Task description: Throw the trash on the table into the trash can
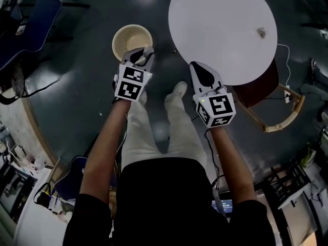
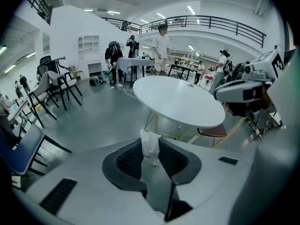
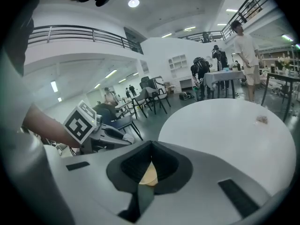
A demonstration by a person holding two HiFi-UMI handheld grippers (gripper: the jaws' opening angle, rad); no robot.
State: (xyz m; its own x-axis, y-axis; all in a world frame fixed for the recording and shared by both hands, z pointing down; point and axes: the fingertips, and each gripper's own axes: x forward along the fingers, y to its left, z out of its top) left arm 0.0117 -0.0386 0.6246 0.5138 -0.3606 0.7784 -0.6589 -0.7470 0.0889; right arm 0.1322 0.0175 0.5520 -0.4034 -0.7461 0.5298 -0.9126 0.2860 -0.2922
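A beige basket trash can (image 1: 130, 39) stands on the dark floor left of the round white table (image 1: 220, 14). My left gripper (image 1: 142, 54) hangs just at the can's near rim, shut on a crumpled white scrap (image 2: 150, 143) that sticks up between its fingers. My right gripper (image 1: 201, 70) is at the table's near edge, jaws shut, with a thin tan scrap (image 3: 149, 175) pinched between the pads. One small crumpled piece of trash (image 1: 261, 33) lies on the table's right side and also shows as trash (image 3: 261, 119) in the right gripper view.
A wooden chair (image 1: 274, 104) is tucked under the table's right side. Blue chairs (image 1: 31, 27) stand at the far left. The person's legs and a shoe (image 1: 179, 89) are between the grippers. People and desks (image 2: 161, 46) fill the hall behind.
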